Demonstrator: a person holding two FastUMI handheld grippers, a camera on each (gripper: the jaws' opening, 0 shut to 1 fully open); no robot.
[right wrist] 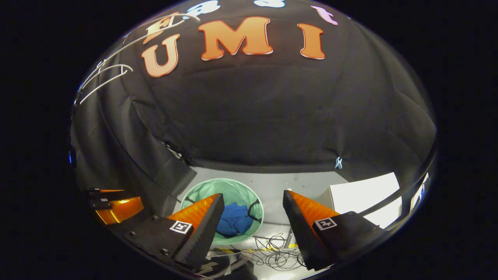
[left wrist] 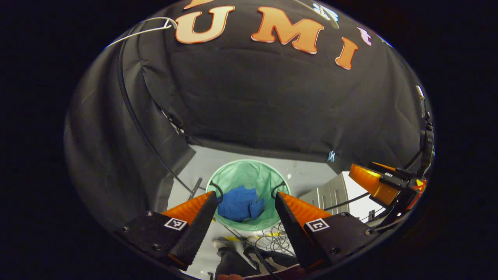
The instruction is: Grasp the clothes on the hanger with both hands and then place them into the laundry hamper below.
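Note:
A round green mesh laundry hamper [left wrist: 249,175] stands on the floor below, with crumpled blue clothes [left wrist: 239,204] lying inside it. My left gripper [left wrist: 246,200] hangs above the hamper, open, nothing between its fingers. The right gripper [left wrist: 383,182] shows at the right edge of the left gripper view. In the right gripper view the hamper [right wrist: 227,190] and the blue clothes [right wrist: 235,222] sit lower left, and my right gripper [right wrist: 253,202] is open and empty above the floor. The left gripper [right wrist: 113,206] appears at the far left there. A bare white hanger [right wrist: 105,77] hangs upper left.
Black cloth walls close in behind and to the left. A white box [right wrist: 365,198] stands on the floor at the right. Loose cables [right wrist: 278,252] lie tangled on the floor near the hamper. A thin white hanger wire [left wrist: 144,29] shows at upper left.

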